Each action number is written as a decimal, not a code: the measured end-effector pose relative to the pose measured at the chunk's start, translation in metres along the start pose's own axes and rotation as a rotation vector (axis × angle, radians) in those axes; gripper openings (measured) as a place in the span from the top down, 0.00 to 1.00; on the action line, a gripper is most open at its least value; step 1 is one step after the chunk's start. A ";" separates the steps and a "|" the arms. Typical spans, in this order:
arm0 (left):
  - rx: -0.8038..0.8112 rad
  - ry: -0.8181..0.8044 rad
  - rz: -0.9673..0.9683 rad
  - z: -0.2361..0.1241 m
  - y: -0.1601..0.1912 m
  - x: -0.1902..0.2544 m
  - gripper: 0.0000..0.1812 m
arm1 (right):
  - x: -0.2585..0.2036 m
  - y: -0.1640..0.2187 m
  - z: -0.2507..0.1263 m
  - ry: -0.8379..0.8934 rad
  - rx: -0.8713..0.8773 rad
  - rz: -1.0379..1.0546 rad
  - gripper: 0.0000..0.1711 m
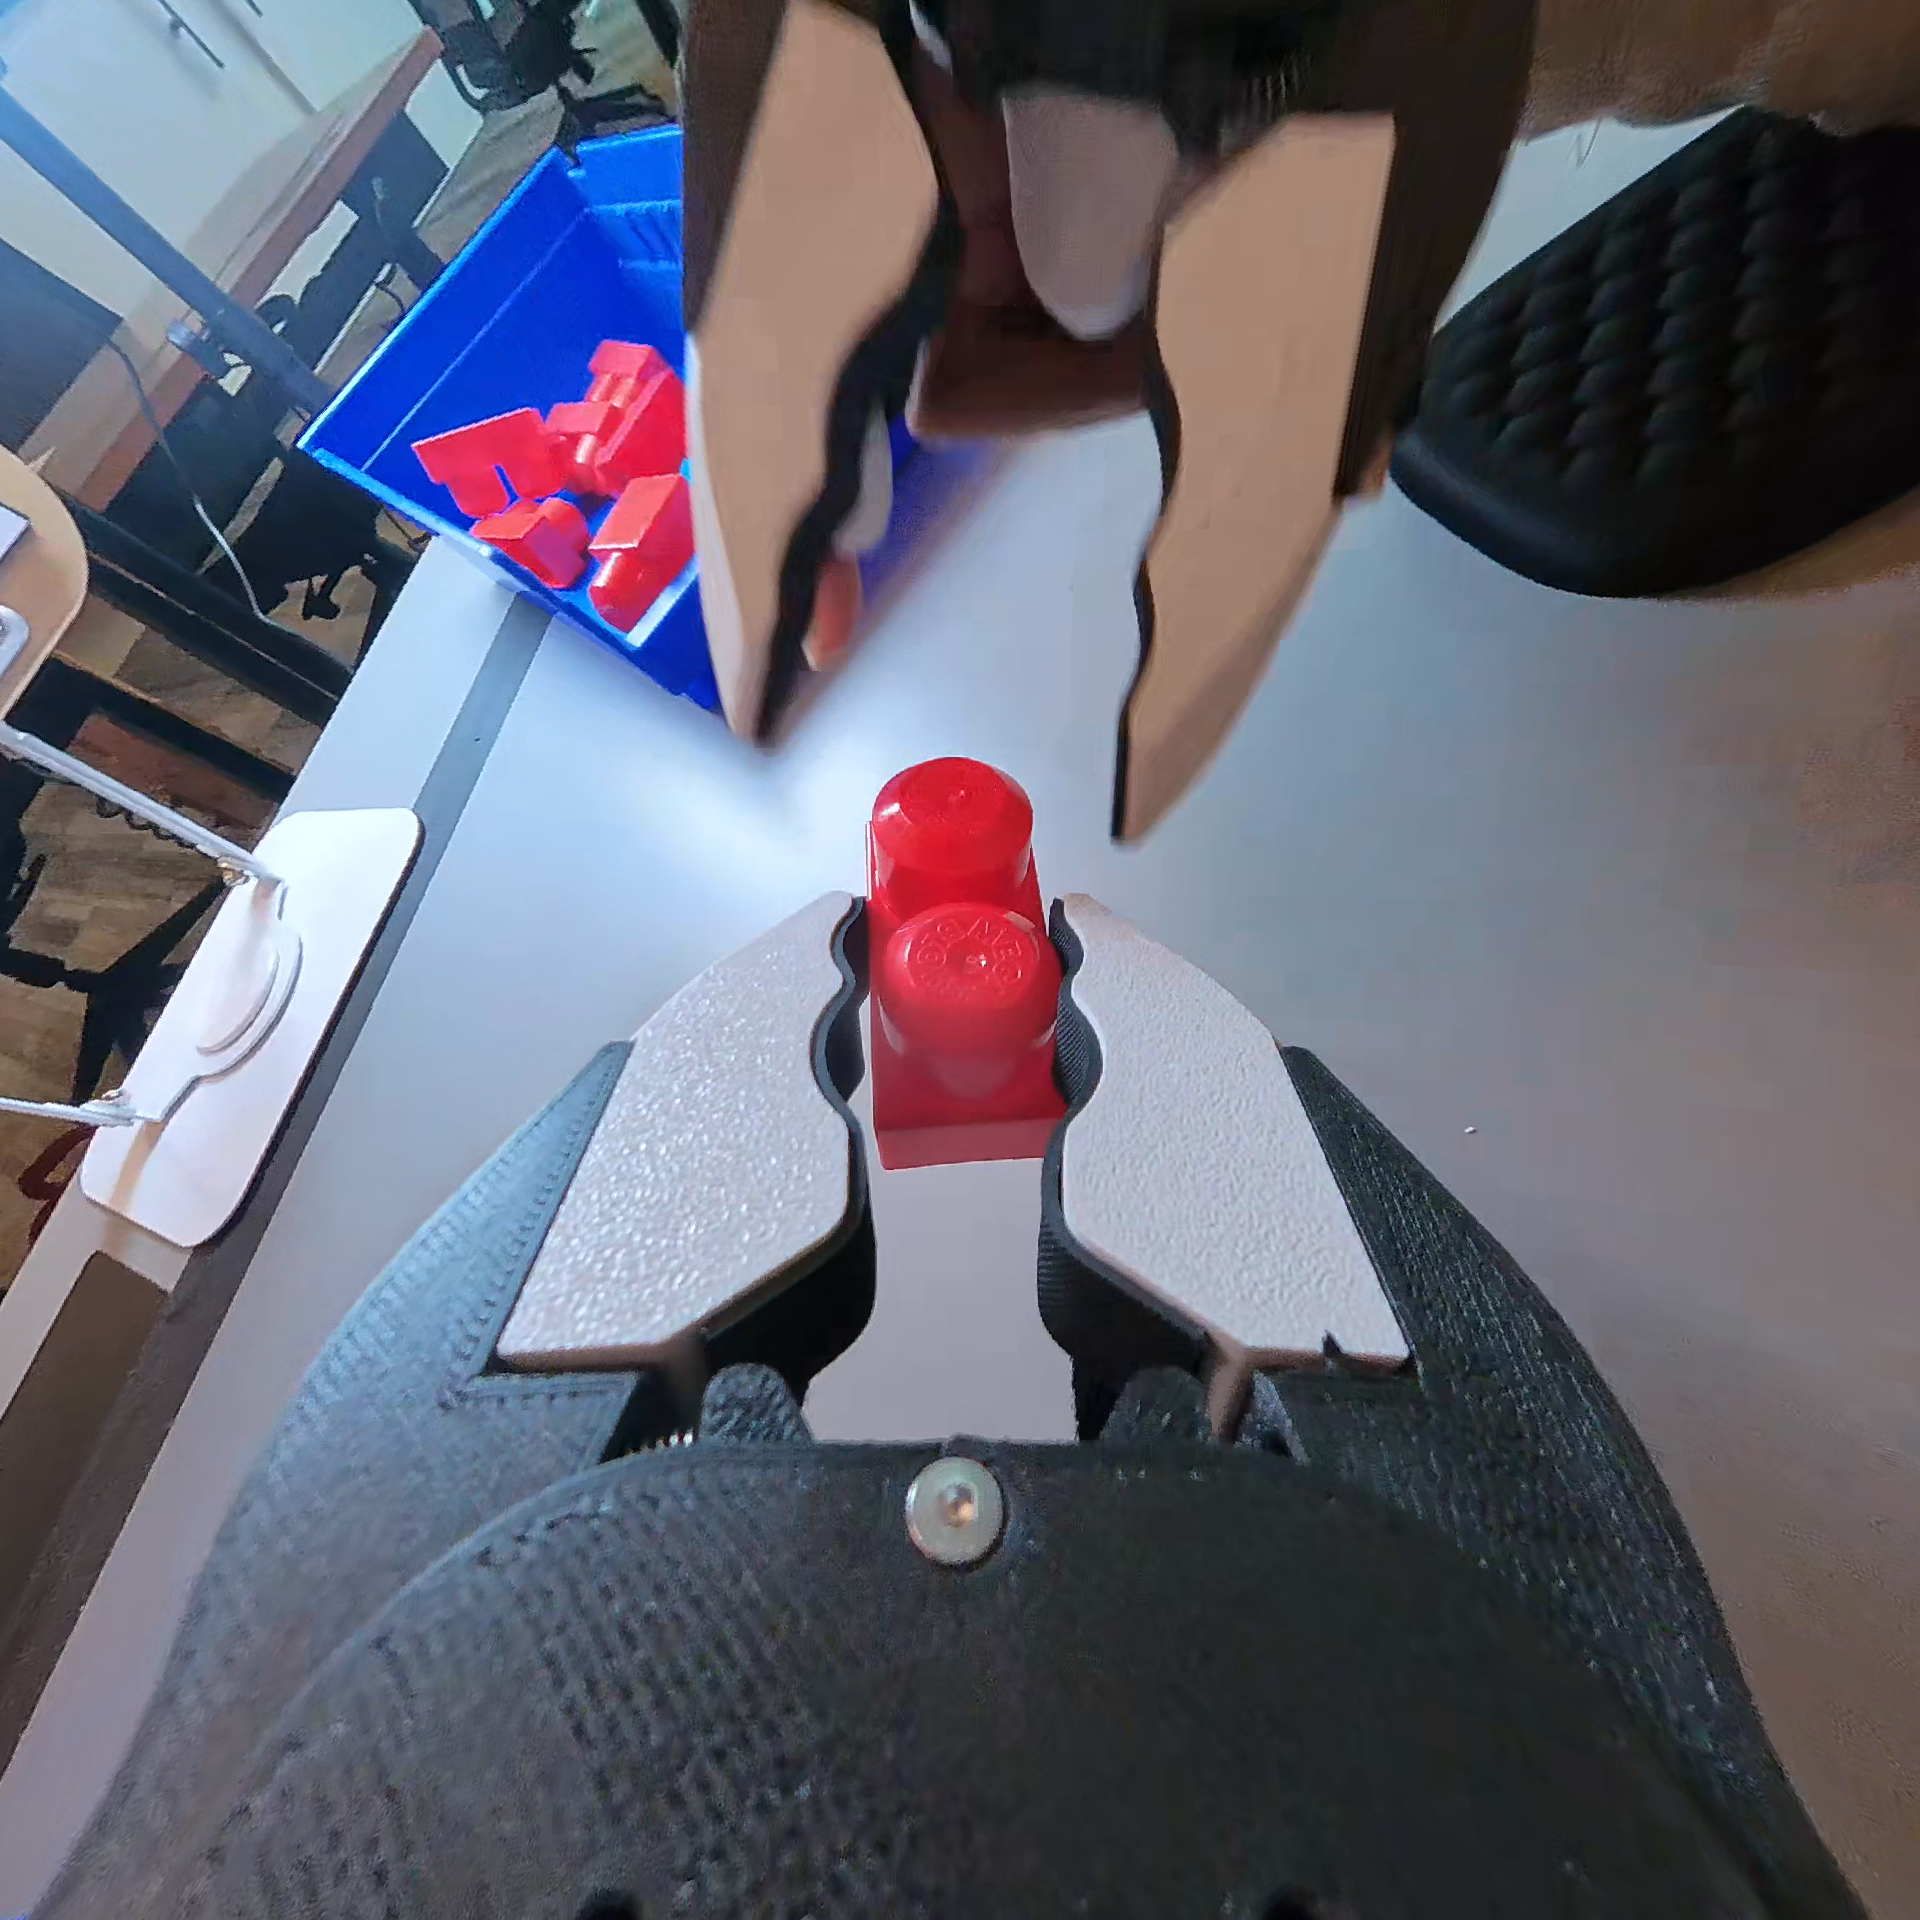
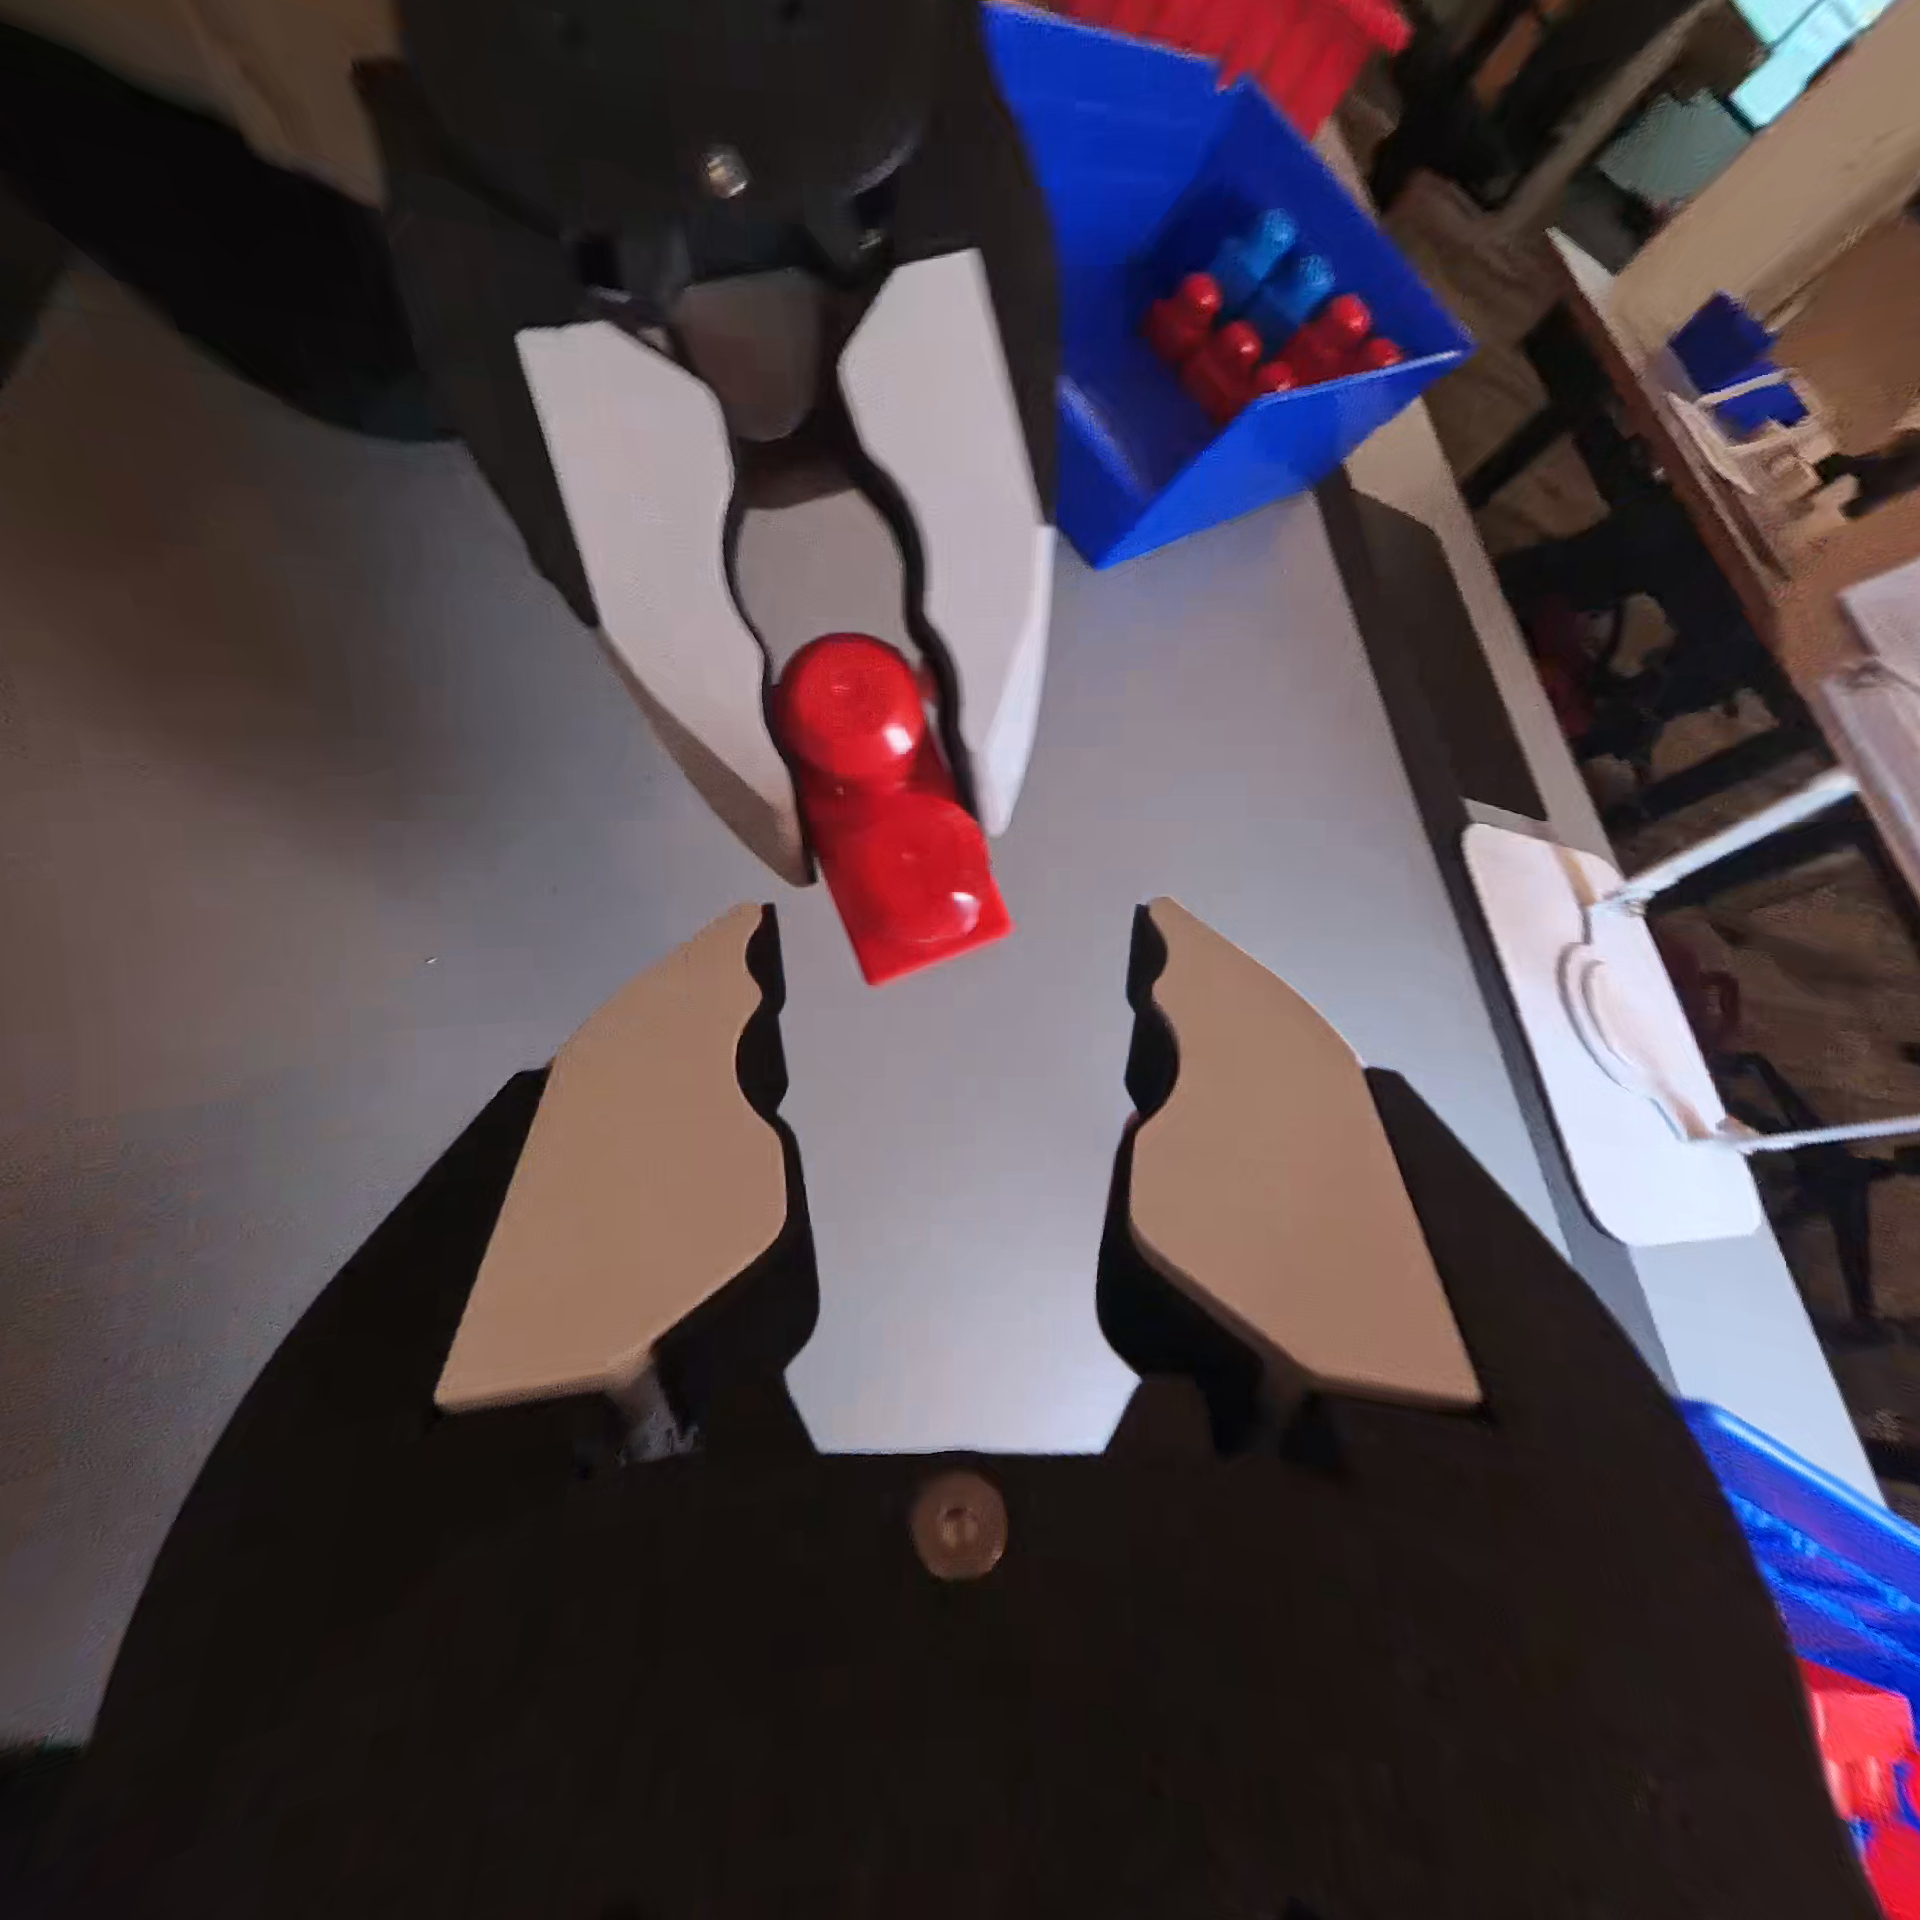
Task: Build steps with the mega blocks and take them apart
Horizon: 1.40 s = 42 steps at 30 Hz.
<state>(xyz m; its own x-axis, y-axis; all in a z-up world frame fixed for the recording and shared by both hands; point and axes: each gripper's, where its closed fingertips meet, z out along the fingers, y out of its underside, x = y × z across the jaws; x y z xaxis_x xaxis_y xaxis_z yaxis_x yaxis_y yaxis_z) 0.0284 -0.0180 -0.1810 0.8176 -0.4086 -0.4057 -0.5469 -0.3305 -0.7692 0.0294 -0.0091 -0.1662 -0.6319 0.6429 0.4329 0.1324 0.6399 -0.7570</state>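
The left gripper [image 1: 956,997] is squeezing a shiny red plastic two-bump block [image 1: 961,997] on the pale grey table [image 1: 1507,1039].

The block is lying flat, bumps up, its long side pointing away toward the right gripper [image 2: 956,914], which is hanging wide open and empty just beyond. Farther off, a blue plastic bin [image 1: 499,353] is holding more red blocks [image 1: 582,488].

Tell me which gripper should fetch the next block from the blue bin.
Right. The left gripper is shut on the red block on the table, so it is occupied. The right gripper is open and empty, free to reach the blue bin, probably the better choice.
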 end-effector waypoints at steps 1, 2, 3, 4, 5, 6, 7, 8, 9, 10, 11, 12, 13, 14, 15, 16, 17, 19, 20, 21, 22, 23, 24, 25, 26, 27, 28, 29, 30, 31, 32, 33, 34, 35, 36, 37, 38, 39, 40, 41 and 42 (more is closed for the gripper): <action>0.008 0.007 0.006 0.000 -0.002 0.003 0.82 | -0.008 0.003 0.009 -0.010 -0.031 -0.026 0.64; 0.012 0.010 0.014 -0.001 -0.003 0.005 0.82 | -0.013 0.007 0.016 -0.008 -0.060 -0.057 0.71; 0.007 0.018 0.023 -0.001 -0.003 0.007 0.82 | -0.014 0.009 0.019 0.004 -0.065 -0.088 0.78; 0.005 0.019 0.031 -0.002 -0.002 0.008 0.82 | -0.016 0.009 0.020 -0.003 -0.056 -0.112 0.79; 0.019 0.023 0.025 -0.002 -0.003 0.009 0.82 | -0.017 0.008 0.019 -0.018 -0.052 -0.104 0.79; 0.038 0.016 -0.003 -0.004 -0.005 0.007 0.82 | -0.016 0.007 0.016 -0.036 -0.050 -0.080 0.79; 0.048 -0.001 -0.027 -0.006 -0.006 0.001 0.80 | -0.012 0.005 0.011 -0.044 -0.046 -0.050 0.80; 0.060 -0.024 -0.043 -0.008 -0.006 -0.007 0.75 | -0.003 0.005 0.004 -0.030 -0.047 -0.022 0.80; 0.069 -0.054 -0.067 -0.011 -0.005 -0.017 0.72 | 0.011 0.006 -0.004 0.001 -0.047 0.002 0.80; 0.073 -0.067 -0.096 -0.014 -0.003 -0.025 0.72 | 0.032 0.008 -0.014 0.062 -0.049 0.030 0.80; 0.081 -0.077 -0.132 -0.017 -0.001 -0.032 0.72 | 0.058 0.013 -0.026 0.144 -0.062 0.064 0.80; 0.090 -0.094 -0.163 -0.019 0.002 -0.040 0.72 | 0.086 0.022 -0.038 0.224 -0.078 0.109 0.80; 0.096 -0.115 -0.188 -0.021 0.005 -0.047 0.72 | 0.116 0.033 -0.052 0.305 -0.093 0.167 0.79; 0.099 -0.135 -0.209 -0.023 0.008 -0.054 0.72 | 0.148 0.049 -0.065 0.399 -0.120 0.236 0.79; 0.103 -0.154 -0.224 -0.024 0.012 -0.059 0.72 | 0.177 0.069 -0.077 0.481 -0.163 0.306 0.79; 0.104 -0.172 -0.236 -0.026 0.015 -0.064 0.72 | 0.202 0.091 -0.087 0.539 -0.217 0.380 0.79; 0.102 -0.190 -0.243 -0.027 0.018 -0.069 0.72 | 0.224 0.117 -0.095 0.603 -0.280 0.457 0.79; 0.095 -0.211 -0.255 -0.029 0.022 -0.075 0.72 | 0.255 0.168 -0.103 0.693 -0.410 0.598 0.79; 0.089 -0.220 -0.259 -0.030 0.025 -0.077 0.72 | 0.265 0.191 -0.103 0.728 -0.456 0.679 0.80; 0.086 -0.230 -0.257 -0.030 0.026 -0.080 0.72 | 0.271 0.212 -0.101 0.747 -0.494 0.753 0.80; 0.082 -0.241 -0.256 -0.031 0.028 -0.082 0.73 | 0.274 0.231 -0.100 0.771 -0.535 0.818 0.79; 0.076 -0.250 -0.256 -0.032 0.030 -0.084 0.73 | 0.276 0.248 -0.098 0.789 -0.580 0.872 0.79; 0.072 -0.258 -0.258 -0.033 0.032 -0.086 0.73 | 0.277 0.262 -0.096 0.802 -0.611 0.912 0.79; 0.068 -0.264 -0.261 -0.034 0.034 -0.087 0.73 | 0.276 0.273 -0.094 0.807 -0.634 0.957 0.79; 0.063 -0.270 -0.265 -0.034 0.036 -0.089 0.73 | 0.275 0.282 -0.092 0.816 -0.655 1.001 0.79; 0.057 -0.278 -0.267 -0.035 0.039 -0.092 0.73 | 0.275 0.288 -0.090 0.821 -0.659 1.029 0.79; 0.049 -0.289 -0.270 -0.036 0.042 -0.095 0.73 | 0.275 0.293 -0.090 0.828 -0.666 1.049 0.79; 0.042 -0.301 -0.274 -0.037 0.045 -0.099 0.73 | 0.274 0.297 -0.089 0.831 -0.670 1.061 0.79; 0.033 -0.315 -0.281 -0.038 0.049 -0.103 0.73 | 0.274 0.298 -0.089 0.834 -0.664 1.068 0.79; 0.023 -0.331 -0.292 -0.040 0.055 -0.109 0.73 | 0.276 0.295 -0.091 0.846 -0.639 1.063 0.76; 0.017 -0.349 -0.307 -0.043 0.061 -0.116 0.73 | 0.279 0.288 -0.094 0.864 -0.595 1.044 0.74; 0.012 -0.370 -0.330 -0.046 0.068 -0.124 0.73 | 0.281 0.278 -0.096 0.878 -0.538 1.020 0.73; 0.007 -0.394 -0.355 -0.050 0.077 -0.134 0.73 | 0.283 0.261 -0.097 0.879 -0.459 0.983 0.72; -0.005 -0.427 -0.376 -0.055 0.087 -0.146 0.73 | 0.283 0.239 -0.096 0.865 -0.366 0.930 0.72; -0.019 -0.473 -0.394 -0.061 0.099 -0.160 0.73 | 0.279 0.217 -0.095 0.848 -0.285 0.873 0.71; -0.030 -0.526 -0.415 -0.070 0.111 -0.177 0.74 | 0.271 0.195 -0.093 0.815 -0.218 0.822 0.71; -0.044 -0.581 -0.443 -0.079 0.124 -0.194 0.74 | 0.258 0.174 -0.090 0.769 -0.166 0.784 0.70; -0.065 -0.641 -0.476 -0.090 0.140 -0.213 0.74 | 0.243 0.156 -0.085 0.720 -0.127 0.753 0.70; -0.091 -0.707 -0.510 -0.104 0.156 -0.232 0.74 | 0.227 0.140 -0.081 0.671 -0.102 0.718 0.69; -0.124 -0.778 -0.547 -0.119 0.175 -0.252 0.74 | 0.210 0.127 -0.077 0.633 -0.089 0.675 0.69; -0.156 -0.848 -0.590 -0.136 0.193 -0.271 0.74 | 0.193 0.115 -0.075 0.608 -0.082 0.629 0.69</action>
<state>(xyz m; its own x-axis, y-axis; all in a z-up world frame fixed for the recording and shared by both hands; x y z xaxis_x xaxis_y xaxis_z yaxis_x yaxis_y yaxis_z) -0.3232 -0.0871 -0.1527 0.7876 0.5650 -0.2458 0.0128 -0.4139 -0.9103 -0.0204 0.2204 -0.1334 0.0899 0.9845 0.1504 0.3886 0.1044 -0.9155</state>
